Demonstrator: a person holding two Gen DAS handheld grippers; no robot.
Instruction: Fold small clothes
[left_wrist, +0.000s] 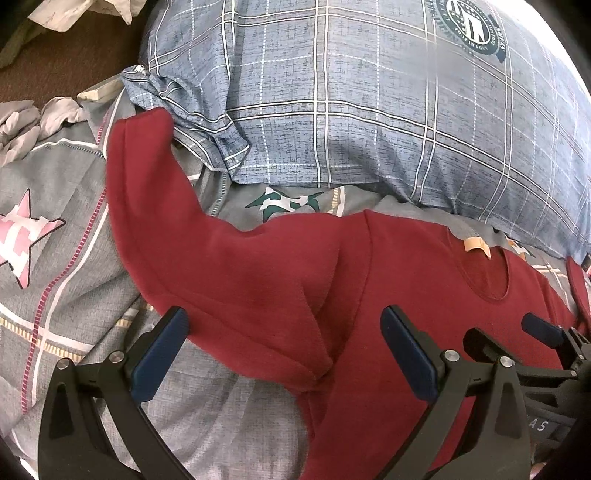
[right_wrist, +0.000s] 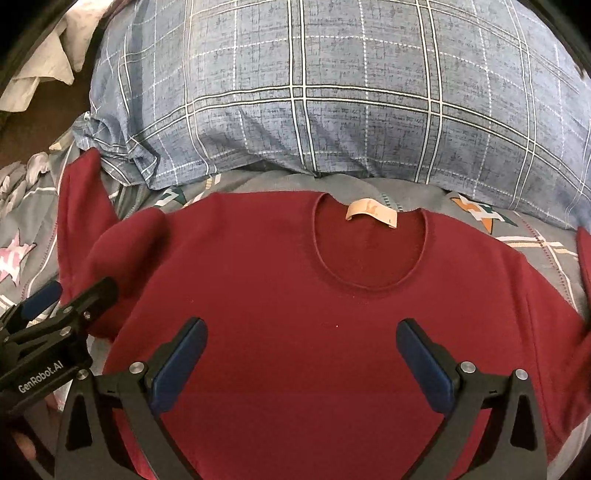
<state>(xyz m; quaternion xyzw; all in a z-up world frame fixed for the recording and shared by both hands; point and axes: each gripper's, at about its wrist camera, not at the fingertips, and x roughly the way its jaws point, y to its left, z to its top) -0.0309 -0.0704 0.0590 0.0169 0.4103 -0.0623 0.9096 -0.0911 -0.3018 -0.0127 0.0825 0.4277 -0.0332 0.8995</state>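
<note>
Red sweater (right_wrist: 295, 295) lies flat, soft and limp; take the sleeve (left_wrist: 147, 192) at upper left. Left claw (left_wrist: 284, 354) and right claw (right_wrist: 301, 365) both gape, empty.

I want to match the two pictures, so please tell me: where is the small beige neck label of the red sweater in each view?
Left wrist view: the label is right of centre, at mid-height, on the collar of the red sweater.
Right wrist view: the label is near the centre, slightly above the middle.
Shared landmark: the blue checked pillow lies just behind the collar.
</note>
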